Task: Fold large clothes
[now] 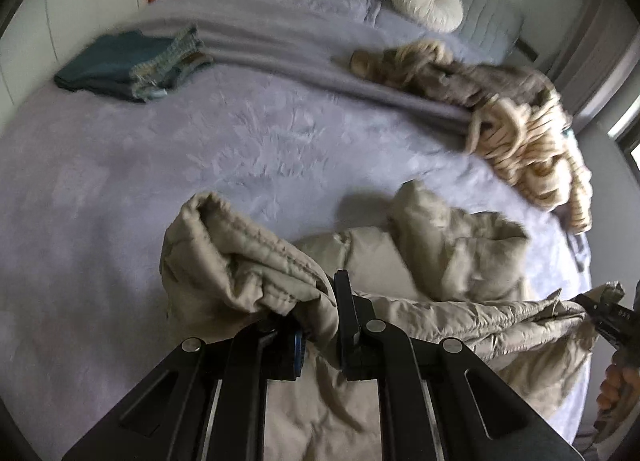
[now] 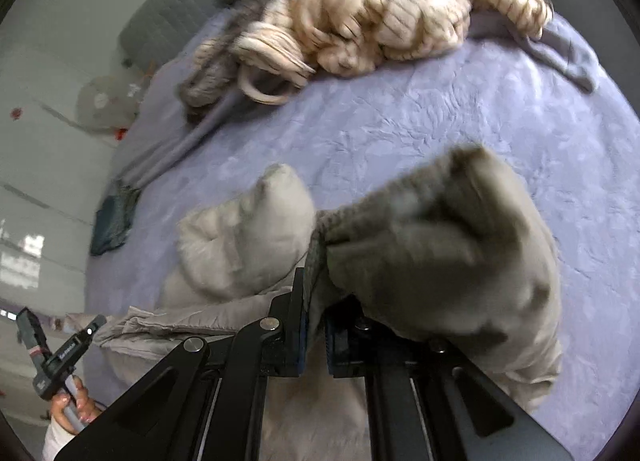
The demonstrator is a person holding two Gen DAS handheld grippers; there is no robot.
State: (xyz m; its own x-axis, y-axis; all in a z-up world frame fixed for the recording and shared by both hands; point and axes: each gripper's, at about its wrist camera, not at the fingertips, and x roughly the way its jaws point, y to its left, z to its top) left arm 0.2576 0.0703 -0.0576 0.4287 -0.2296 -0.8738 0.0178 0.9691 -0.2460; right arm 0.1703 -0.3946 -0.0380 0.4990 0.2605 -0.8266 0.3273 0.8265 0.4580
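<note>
Both grippers clamp the beige jacket [image 1: 432, 257]: left gripper [image 1: 320, 301] on a bunched edge, right gripper [image 2: 314, 261] on a ribbed hem, garment lifted over the near edge of the bed [image 1: 120, 189], unfolded. A folded pile [image 1: 120, 65] at the far left suggests part done; a striped heap [image 2: 360, 9] at the far right remains. Mid-bed looks free; a round cushion [image 1: 426, 1] sits by the headboard.

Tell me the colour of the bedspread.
The bedspread is pale lilac with an embossed leafy pattern, clearest in the right wrist view.
</note>
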